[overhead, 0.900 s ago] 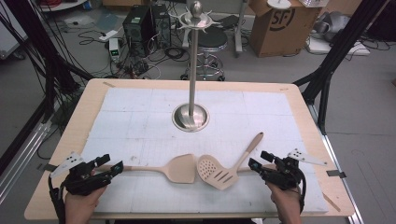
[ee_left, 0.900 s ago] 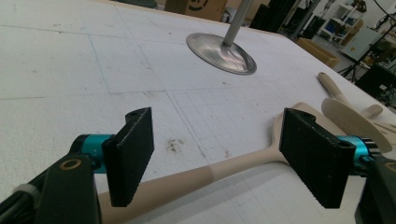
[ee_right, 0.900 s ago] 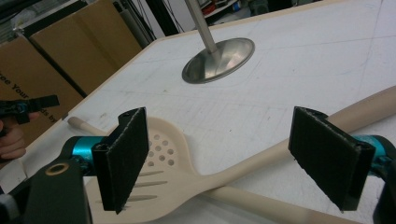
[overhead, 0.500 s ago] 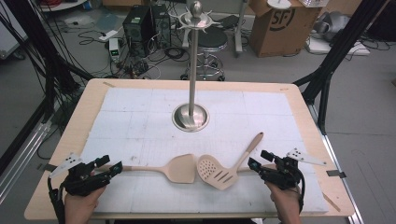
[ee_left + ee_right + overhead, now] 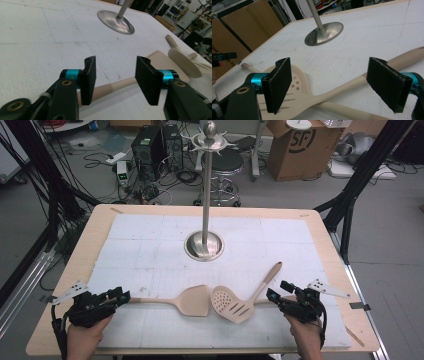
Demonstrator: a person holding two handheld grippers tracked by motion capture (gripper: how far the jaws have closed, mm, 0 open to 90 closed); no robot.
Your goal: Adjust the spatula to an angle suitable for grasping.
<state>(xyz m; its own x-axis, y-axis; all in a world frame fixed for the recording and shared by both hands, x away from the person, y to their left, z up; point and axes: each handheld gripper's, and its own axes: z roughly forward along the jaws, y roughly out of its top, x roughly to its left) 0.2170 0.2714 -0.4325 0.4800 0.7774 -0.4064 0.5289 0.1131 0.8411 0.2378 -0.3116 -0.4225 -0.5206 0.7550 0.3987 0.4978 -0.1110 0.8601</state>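
Jaws wide, both grippers | solid spatula (image 5: pixel 192 300) touches slotted spatula (image 5: pixel 235 303) | stand (image 5: pixel 204 245) beyond

**Two wooden utensils between the grippers**

Near edge: solid spatula (image 5: pixel 190 299) left, slotted spatula (image 5: pixel 234 301) right, blades just beside each other. Left gripper (image 5: pixel 118 297) by the solid handle; right gripper (image 5: pixel 278 292) beside the slotted one. Farther off, metal stand (image 5: pixel 206 195).
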